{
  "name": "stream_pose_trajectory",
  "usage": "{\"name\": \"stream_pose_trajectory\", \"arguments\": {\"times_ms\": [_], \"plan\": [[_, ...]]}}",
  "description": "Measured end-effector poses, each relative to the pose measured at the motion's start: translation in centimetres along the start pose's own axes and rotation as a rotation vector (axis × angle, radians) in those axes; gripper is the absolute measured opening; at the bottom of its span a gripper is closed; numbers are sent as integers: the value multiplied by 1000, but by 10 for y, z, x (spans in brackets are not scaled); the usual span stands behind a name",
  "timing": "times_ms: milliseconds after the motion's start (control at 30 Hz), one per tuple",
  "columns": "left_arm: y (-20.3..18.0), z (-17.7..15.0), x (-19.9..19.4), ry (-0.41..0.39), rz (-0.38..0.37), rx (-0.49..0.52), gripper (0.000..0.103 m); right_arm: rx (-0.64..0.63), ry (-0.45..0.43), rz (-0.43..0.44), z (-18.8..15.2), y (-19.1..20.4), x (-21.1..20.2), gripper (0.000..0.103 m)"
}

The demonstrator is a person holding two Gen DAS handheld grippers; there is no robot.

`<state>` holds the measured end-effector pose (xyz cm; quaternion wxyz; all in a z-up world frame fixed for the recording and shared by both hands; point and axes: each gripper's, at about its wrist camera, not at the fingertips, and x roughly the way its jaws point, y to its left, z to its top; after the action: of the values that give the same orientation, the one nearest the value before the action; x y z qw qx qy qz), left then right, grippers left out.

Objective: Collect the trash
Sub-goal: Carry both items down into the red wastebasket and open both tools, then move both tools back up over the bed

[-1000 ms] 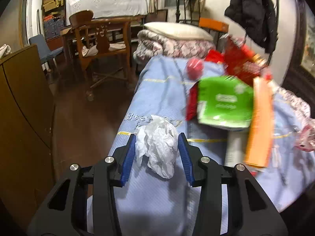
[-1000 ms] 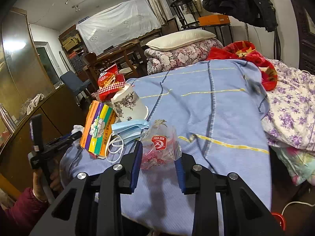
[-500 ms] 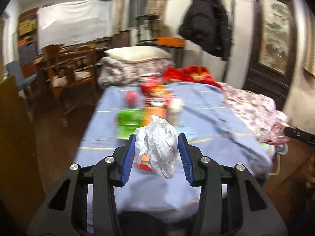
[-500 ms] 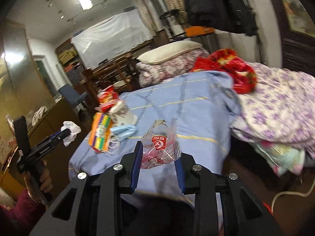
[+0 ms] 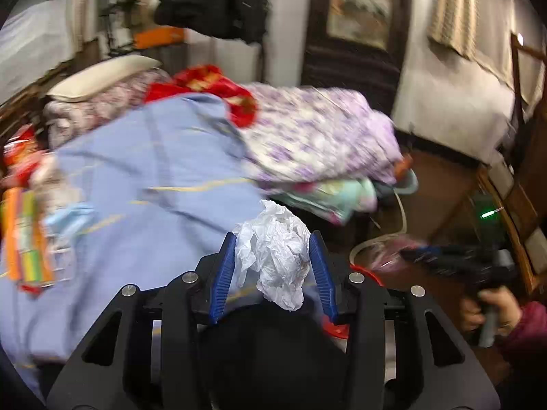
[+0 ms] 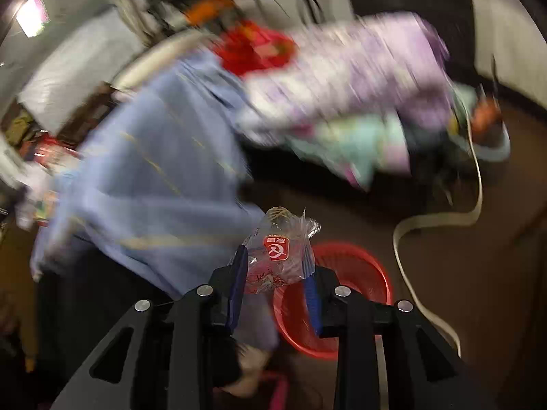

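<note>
Currently, left tool clamped crumpled white tissue beside the bed, right tool gripped a clear plastic wrapper above the red basket; fast swings risked misses.

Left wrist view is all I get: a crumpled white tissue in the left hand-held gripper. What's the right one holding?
Observer: The right hand-held gripper is closed on a crinkled clear plastic wrapper with a red label.
Operator: Bin? I only see a red sliver.
Observer: It's a round red plastic basket on the dark floor. In the right wrist view it sits just past the wrapper, lower right.
Operator: Anything in it?
Observer: Its open mouth faces up. The contents are too blurred to tell.
</note>
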<state>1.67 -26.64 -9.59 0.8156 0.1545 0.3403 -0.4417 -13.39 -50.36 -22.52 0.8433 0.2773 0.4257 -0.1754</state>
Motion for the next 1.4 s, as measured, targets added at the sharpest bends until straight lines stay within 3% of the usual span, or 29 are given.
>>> {"name": "stream_pose_trajectory", "arguments": {"times_ms": [67, 100, 200, 267, 400, 500, 600, 767, 1133, 1400], "plan": [[-22, 1, 23, 34, -32, 33, 44, 34, 101, -32, -19, -22, 35, 39], [-33, 2, 36, 54, -49, 52, 44, 51, 135, -56, -28, -31, 49, 49], [-62, 3, 70, 107, -92, 100, 44, 125, 155, -64, -44, -54, 61, 53], [-80, 3, 93, 138, -118, 134, 44, 164, 134, -32, -46, -62, 53, 54], [-108, 1, 123, 178, -161, 176, 44, 195, 16, -85, -32, -82, 21, 64], [-126, -1, 143, 218, -196, 202, 46, 245, -44, -75, -25, -98, 4, 65], [-139, -3, 157, 247, -200, 220, 68, 271, -73, -68, -20, -108, -3, 65], [-140, -1, 150, 222, -164, 236, 83, 265, -88, -46, -17, -106, -6, 65], [-96, 17, 97, 104, -83, 136, 85, 125, -162, 3, 10, -40, -36, 67], [-55, 23, 41, -9, -15, 52, 91, -8, -241, 32, 31, 23, -76, 75]]}}
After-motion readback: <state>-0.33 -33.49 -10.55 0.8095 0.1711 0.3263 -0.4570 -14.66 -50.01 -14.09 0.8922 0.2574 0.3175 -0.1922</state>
